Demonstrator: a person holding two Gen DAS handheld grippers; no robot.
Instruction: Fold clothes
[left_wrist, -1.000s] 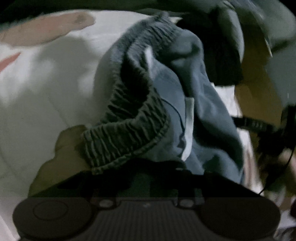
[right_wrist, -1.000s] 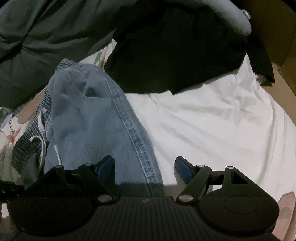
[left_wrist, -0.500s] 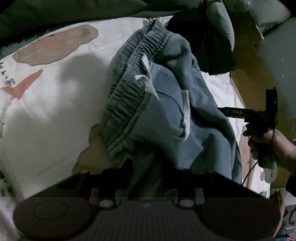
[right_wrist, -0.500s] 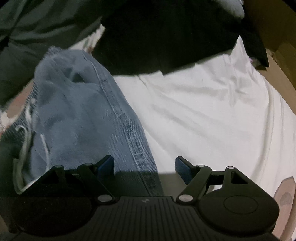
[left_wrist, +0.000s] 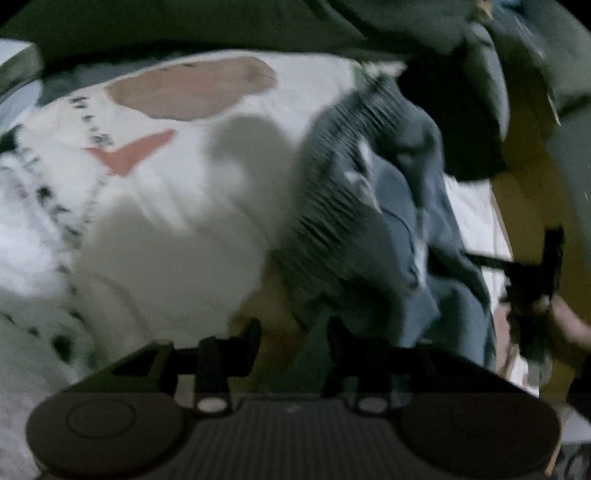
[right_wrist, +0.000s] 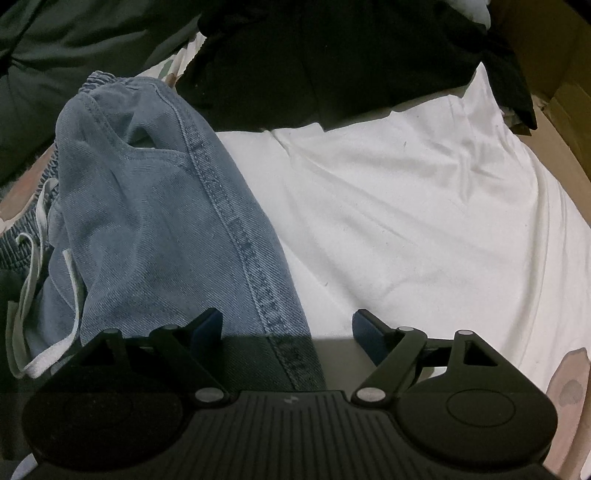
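Looking down along our right gripper (right_wrist: 287, 328), we see its jaws spread wide, the blue pads clear of any cloth, with the seamed edge of the blue denim shorts (right_wrist: 155, 221) running down between them toward 6 o'clock. The shorts lie crumpled on a white sheet (right_wrist: 424, 221) that covers the bed, filling the view from 9 to 7 o'clock, their gathered waistband and a white drawstring (right_wrist: 31, 266) bunched at 9 o'clock. A black garment (right_wrist: 332, 74) lies across 12 o'clock, just beyond the shorts, and brown cardboard (right_wrist: 561, 96) shows at 2 o'clock. In the blurred left wrist view our left gripper (left_wrist: 293, 334) has its jaws partly parted and just been opening; dim fabric of the shorts (left_wrist: 391, 236) lies between them, though we cannot tell whether the pads touch it. There the shorts rise from 6 toward 1 o'clock, waistband ribbing facing 9 o'clock. The sheet (left_wrist: 166, 240) spreads to 9 o'clock with a pink oval and a red mark printed near 11 o'clock. At 3 o'clock our right hand (left_wrist: 565, 325) grips the other tool's handle.
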